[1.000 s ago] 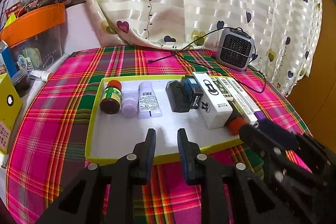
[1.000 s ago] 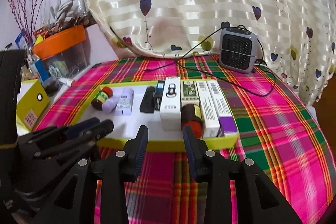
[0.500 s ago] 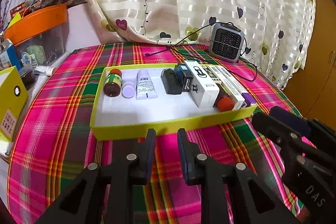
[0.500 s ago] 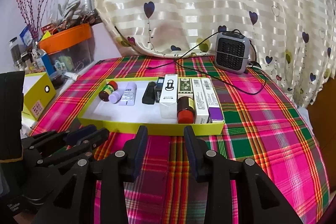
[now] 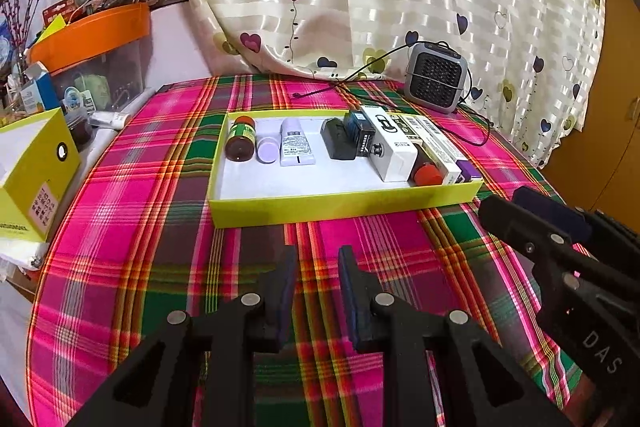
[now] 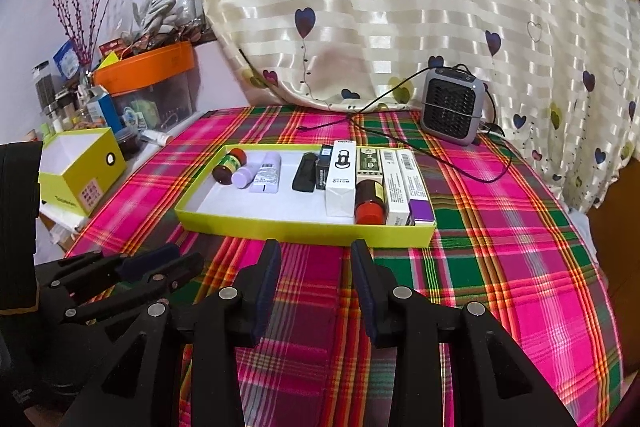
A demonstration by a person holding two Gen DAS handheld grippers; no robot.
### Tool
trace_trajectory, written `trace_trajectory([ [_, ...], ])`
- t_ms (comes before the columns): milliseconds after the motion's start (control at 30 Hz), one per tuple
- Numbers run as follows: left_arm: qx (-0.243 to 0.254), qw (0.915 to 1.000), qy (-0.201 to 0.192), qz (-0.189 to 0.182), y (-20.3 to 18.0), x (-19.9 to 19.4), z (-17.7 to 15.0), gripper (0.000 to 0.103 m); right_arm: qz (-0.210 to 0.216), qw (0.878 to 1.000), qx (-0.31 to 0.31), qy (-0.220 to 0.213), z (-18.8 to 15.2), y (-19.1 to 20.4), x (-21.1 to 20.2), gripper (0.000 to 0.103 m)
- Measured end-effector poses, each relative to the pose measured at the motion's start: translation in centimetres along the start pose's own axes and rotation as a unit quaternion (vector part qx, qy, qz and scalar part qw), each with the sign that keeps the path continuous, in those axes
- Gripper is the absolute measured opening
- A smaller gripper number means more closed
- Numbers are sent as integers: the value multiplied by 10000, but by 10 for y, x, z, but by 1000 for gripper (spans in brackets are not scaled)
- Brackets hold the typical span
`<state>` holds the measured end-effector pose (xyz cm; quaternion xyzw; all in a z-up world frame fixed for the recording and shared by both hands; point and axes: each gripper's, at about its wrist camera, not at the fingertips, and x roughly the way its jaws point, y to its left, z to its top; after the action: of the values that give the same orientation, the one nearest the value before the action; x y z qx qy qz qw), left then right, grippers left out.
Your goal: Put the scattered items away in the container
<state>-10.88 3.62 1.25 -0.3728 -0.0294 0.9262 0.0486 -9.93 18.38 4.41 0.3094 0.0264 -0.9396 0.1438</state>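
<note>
A shallow yellow-green tray (image 5: 340, 207) (image 6: 304, 227) lies on the plaid tablecloth. Inside it lie a brown bottle with a red cap (image 5: 240, 143) (image 6: 226, 167), a lilac-capped bottle (image 5: 267, 151), a white tube (image 5: 296, 147), a black item (image 5: 340, 145), a white box (image 5: 390, 147) (image 6: 342, 183), a red-lidded jar (image 5: 426, 171) (image 6: 369, 205) and slim cartons. My left gripper (image 5: 317, 259) (image 6: 160, 259) hovers over the cloth short of the tray's near wall, open and empty. My right gripper (image 6: 316, 251) (image 5: 520, 211) hangs beside it, also open with nothing between its fingers.
A small grey heater (image 5: 436, 81) (image 6: 452, 111) stands behind the tray, its black cable (image 6: 480, 175) trailing over the cloth. A yellow box (image 5: 32, 171) (image 6: 80, 171) and an orange-lidded bin (image 5: 92, 31) crowd the left side. A heart-print curtain hangs at the back.
Both grippers have drawn back from over the tray toward the near side of the table, so the tray now lies farther ahead. Their jaws keep the same gap.
</note>
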Motion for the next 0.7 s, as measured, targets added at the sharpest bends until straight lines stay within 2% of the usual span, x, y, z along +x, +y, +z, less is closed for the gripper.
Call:
trace_trajectory([
  [467, 111, 9998, -17, 176, -9, -17, -10, 22, 104, 9999, -76, 92, -16, -3, -20, 38],
  [700, -89, 9991, -266, 324, -6, -31, -15, 22, 198, 9997, -102, 56, -20, -2, -30, 38],
])
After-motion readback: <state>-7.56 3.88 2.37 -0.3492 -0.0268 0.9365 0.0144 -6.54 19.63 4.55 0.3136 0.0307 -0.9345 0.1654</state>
